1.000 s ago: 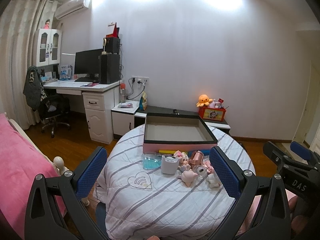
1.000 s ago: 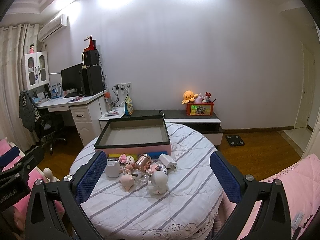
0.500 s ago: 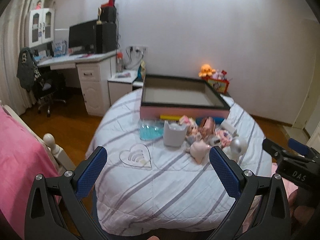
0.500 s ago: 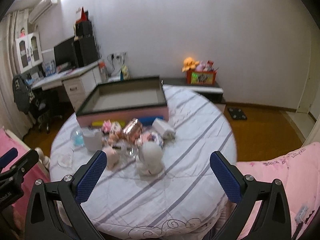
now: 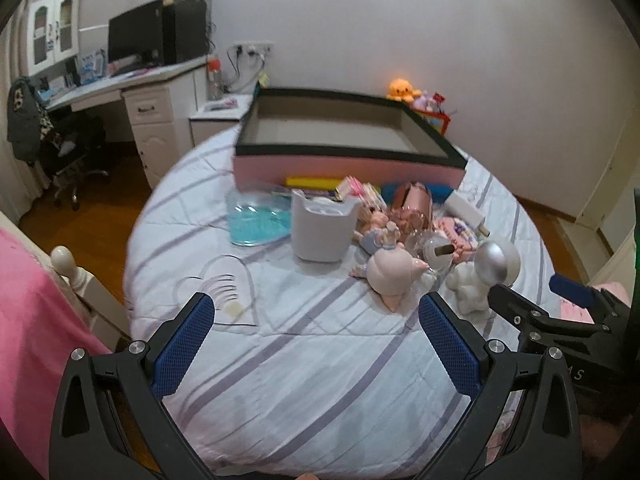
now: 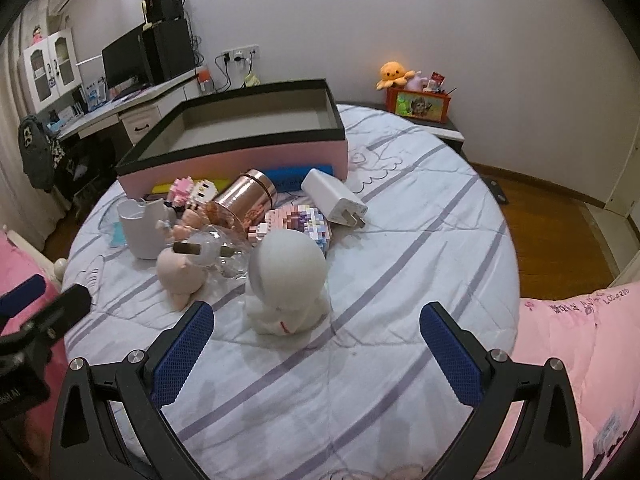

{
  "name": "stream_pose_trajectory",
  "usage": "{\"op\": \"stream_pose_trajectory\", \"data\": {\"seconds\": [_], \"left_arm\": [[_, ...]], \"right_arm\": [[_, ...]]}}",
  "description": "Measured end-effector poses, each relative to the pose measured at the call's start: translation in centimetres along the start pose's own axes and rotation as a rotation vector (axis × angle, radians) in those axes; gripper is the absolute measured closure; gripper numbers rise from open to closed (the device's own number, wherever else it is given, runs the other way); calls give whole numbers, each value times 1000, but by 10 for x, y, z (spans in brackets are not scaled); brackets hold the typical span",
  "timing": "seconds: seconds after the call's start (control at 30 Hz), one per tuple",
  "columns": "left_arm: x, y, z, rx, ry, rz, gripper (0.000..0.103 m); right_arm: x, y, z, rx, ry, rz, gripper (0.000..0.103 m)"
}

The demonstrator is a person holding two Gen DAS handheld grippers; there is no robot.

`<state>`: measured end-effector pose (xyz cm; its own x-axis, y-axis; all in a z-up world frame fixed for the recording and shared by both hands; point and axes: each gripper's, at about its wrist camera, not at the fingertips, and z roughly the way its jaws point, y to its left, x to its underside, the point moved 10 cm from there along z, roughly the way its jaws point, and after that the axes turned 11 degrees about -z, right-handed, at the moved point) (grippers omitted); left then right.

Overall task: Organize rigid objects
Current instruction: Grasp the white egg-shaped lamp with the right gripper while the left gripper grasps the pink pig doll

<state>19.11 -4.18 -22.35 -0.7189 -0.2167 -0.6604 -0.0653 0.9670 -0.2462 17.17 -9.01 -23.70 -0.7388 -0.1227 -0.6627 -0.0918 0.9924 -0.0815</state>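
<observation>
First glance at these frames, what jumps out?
The big pink box with a black rim, open and empty, at the far side of the round table. In front of it sits a jumble of small items: a white round-headed figurine nearest, a rose-gold canister on its side and a white charger. Both hand-held grippers, left and right, hover open and hold nothing.
</observation>
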Motion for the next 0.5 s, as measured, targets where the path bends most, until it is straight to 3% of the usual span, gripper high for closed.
{"op": "stream_pose_trajectory", "data": {"seconds": [0.2, 0.3, 0.43, 0.5], "left_arm": [[4, -12, 36, 14, 79, 5, 0], [6, -19, 53, 27, 119, 6, 0], [8, -26, 71, 49, 158, -9, 0], [10, -29, 78, 63, 173, -17, 0]], "right_arm": [[0, 3, 27, -66, 46, -33, 8], [1, 3, 38, -121, 57, -37, 18], [2, 5, 45, -164, 52, -58, 42], [2, 2, 45, -170, 45, -55, 43]]}}
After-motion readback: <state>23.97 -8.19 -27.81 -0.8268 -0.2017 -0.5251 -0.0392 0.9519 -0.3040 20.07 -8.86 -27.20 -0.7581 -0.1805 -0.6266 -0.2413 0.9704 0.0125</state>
